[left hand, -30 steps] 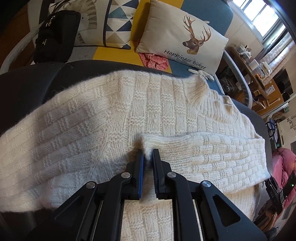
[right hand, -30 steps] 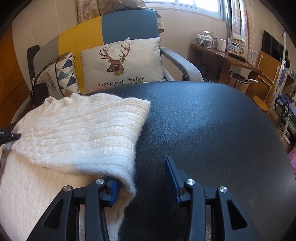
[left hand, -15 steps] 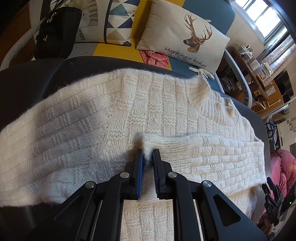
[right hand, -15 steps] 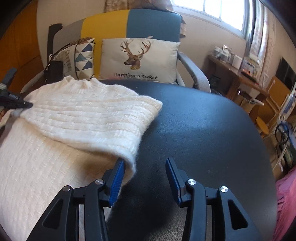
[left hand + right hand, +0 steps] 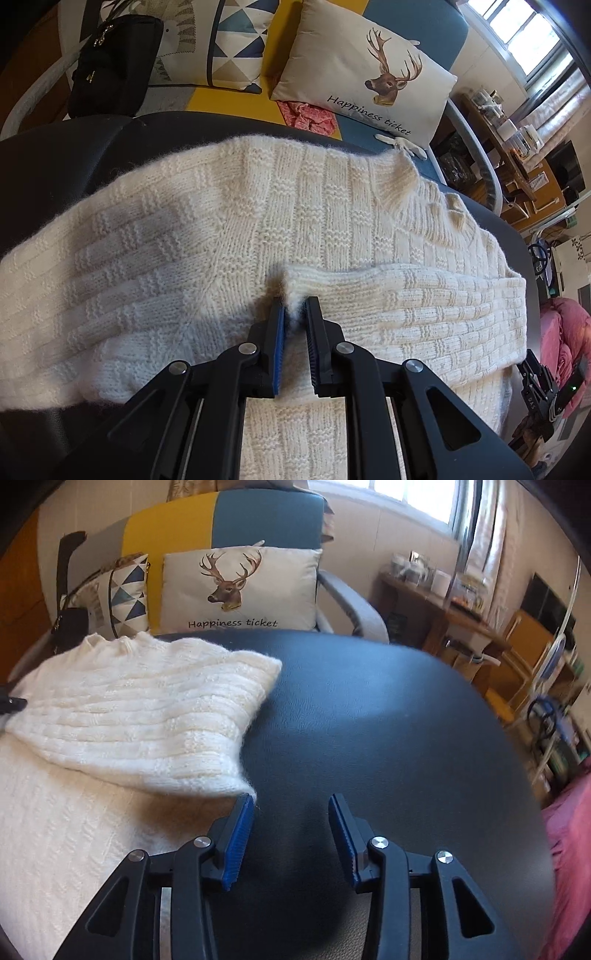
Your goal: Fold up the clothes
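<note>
Cream-white chunky knitted sweater (image 5: 207, 236) lies spread over the dark leather-look table (image 5: 388, 716), filling its left part, with one sleeve folded across the body. My left tool (image 5: 294, 314) sits low on the knit, its blue-padded fingers (image 5: 279, 325) nearly together and pinching a small tuft at the end of that folded sleeve (image 5: 406, 310). Further right, the sleeve's cuff edge (image 5: 236, 782) rests just ahead of my right tool (image 5: 291, 812), whose jaws stand wide apart and hold nothing; its left finger is just beside the cuff, over bare table. Behind the table, a pale cushion printed with a deer (image 5: 240, 590) leans on a yellow and blue chair (image 5: 221, 520).
</note>
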### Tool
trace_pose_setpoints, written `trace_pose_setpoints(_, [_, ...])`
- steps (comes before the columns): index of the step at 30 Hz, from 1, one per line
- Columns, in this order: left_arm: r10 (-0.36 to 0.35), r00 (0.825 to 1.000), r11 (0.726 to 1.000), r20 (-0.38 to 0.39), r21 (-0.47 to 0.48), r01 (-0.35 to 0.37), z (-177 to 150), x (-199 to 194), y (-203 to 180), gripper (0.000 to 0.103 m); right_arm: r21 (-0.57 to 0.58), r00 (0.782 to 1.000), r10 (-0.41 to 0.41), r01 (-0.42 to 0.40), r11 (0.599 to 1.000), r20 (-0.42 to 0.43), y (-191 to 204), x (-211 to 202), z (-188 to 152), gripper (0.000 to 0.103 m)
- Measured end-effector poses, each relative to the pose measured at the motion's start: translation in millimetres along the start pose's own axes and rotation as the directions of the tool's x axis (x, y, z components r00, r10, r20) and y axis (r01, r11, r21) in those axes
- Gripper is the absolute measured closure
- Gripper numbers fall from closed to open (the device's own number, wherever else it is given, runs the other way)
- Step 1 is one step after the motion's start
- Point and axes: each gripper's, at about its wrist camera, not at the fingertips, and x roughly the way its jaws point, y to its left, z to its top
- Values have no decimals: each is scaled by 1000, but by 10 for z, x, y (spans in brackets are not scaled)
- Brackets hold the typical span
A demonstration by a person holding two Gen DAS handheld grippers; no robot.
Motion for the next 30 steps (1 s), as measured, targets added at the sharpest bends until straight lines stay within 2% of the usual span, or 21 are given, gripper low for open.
trace_pose_setpoints(2, [1, 1000, 1000, -1, 1, -1, -7, -31, -3, 90, -10, 1000, 8, -9, 1000, -7, -18, -66, -20, 61])
trace_pose_setpoints(7, [58, 996, 998, 68, 27, -60, -46, -240, 10, 90, 29, 991, 86, -90, 996, 105, -15, -444, 181, 60])
trace_pose_setpoints(9, [77, 992, 997, 102, 24, -79, -72, -335, 25, 90, 0, 988, 102, -102, 995, 115, 112, -438, 308, 60])
trace_pose_setpoints(11, [77, 986, 996, 149, 23, -81, -110, -451, 23, 90, -45, 990, 98, -94, 995, 97, 261, -319, 390, 60])
trace_pose_setpoints(13, [57, 983, 997, 177, 41, -65, -157, -529, -8, 90, -86, 998, 53, -49, 995, 46, 393, -117, 427, 60])
trace_pose_setpoints(16, [53, 984, 992, 168, 104, -71, -237, -497, -111, 90, -102, 999, -38, 35, 994, -26, 410, 136, 369, 61])
trace_pose_setpoints(19, [62, 988, 988, 140, 129, -80, -305, -373, -155, 90, -22, 999, -12, 11, 1000, -42, 257, 203, 315, 60])
trace_pose_setpoints(21, [39, 986, 989, 165, 133, -61, -345, -399, -189, 90, 23, 1000, 3, -2, 1000, -15, 199, 107, 351, 60])
trace_pose_setpoints(23, [-11, 983, 989, 181, 149, -16, -355, -421, -265, 90, 24, 999, 21, -21, 999, 34, 220, -2, 432, 60])
trace_pose_setpoints(25, [-4, 984, 983, 180, 181, -29, -368, -379, -373, 90, -8, 998, 36, -35, 999, 54, 302, -5, 541, 60])
trace_pose_setpoints(28, [16, 986, 977, 166, 206, -51, -377, -305, -436, 90, -73, 1000, -11, 10, 997, -17, 407, 280, 659, 60])
trace_pose_setpoints(30, [12, 987, 978, 162, 204, -46, -386, -287, -432, 90, -64, 997, -51, 48, 997, -52, 342, 452, 699, 60])
